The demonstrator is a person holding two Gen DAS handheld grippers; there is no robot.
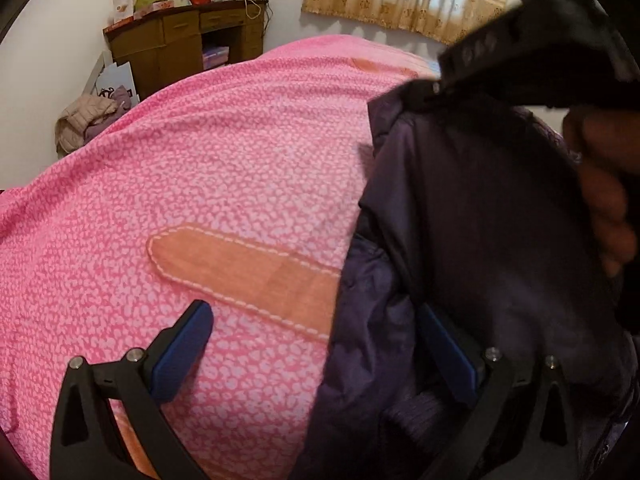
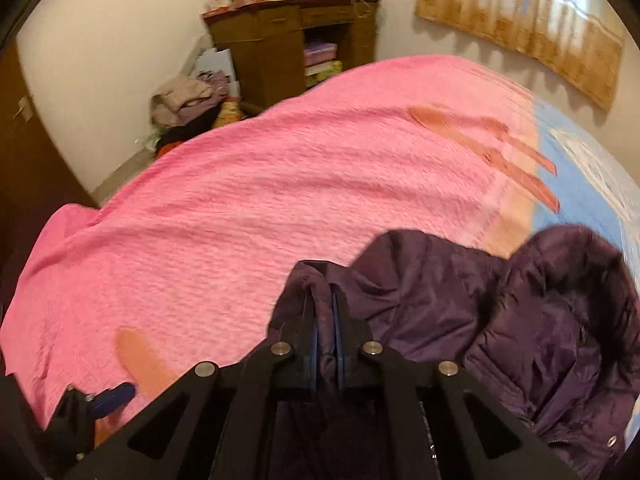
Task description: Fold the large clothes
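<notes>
A dark purple padded jacket [image 2: 500,312] lies at the right side of a bed under a pink blanket [image 2: 280,200]. My right gripper [image 2: 324,320] is shut on a fold of the jacket's edge, with fabric pinched between the blue pads. In the left wrist view the jacket [image 1: 460,220] hangs lifted at the right. My left gripper [image 1: 316,344] is open; its left pad [image 1: 184,356] is over the blanket [image 1: 200,160] and its right pad [image 1: 448,356] rests against the jacket. The right gripper [image 1: 432,90] shows there from outside, at top right, holding the jacket's edge.
A brown desk [image 2: 296,36] with clutter on top stands against the far wall. A pile of clothes [image 2: 188,100] lies on the floor beside it. A yellow curtain [image 2: 528,16] hangs at the right. A blue sheet [image 2: 580,184] shows past the blanket.
</notes>
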